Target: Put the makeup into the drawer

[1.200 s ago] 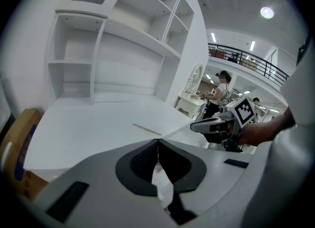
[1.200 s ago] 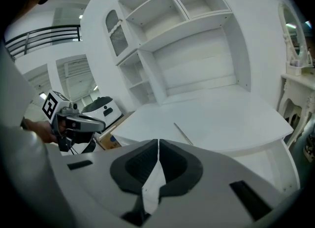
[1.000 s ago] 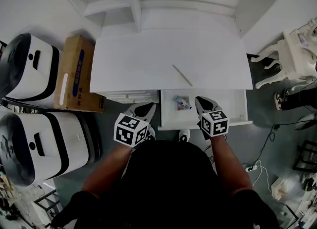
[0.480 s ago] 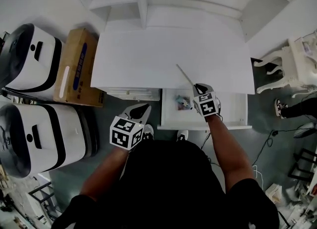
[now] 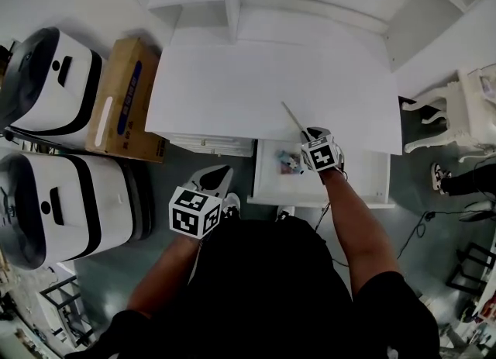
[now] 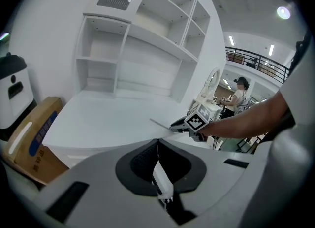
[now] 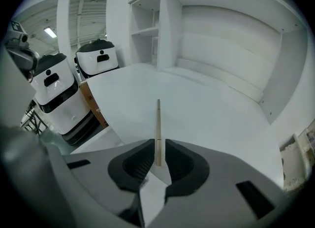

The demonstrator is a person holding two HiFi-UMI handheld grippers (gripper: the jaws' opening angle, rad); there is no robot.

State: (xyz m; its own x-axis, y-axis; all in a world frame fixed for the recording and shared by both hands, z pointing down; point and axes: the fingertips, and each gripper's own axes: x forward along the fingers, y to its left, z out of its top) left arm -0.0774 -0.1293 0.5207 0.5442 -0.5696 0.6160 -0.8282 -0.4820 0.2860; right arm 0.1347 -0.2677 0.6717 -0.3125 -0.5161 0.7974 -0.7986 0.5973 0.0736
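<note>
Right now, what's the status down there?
Left gripper shut, empty. Right gripper jaws just opening, makeup pencil end between them. Drawer open, nothing blocking.

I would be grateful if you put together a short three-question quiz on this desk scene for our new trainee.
1. True or false: the drawer under the desk is open.
2. Which gripper has the thin stick between its jaws? A left, B right, C neither.
3. Fill in: in the head view, the cardboard box stands to the desk's ____.

Key:
1. True; makeup lies in it.
2. B. The right gripper has just been opening its jaws; the stick's near end is between them, unclamped. The left gripper is shut and empty.
3. Left.
</note>
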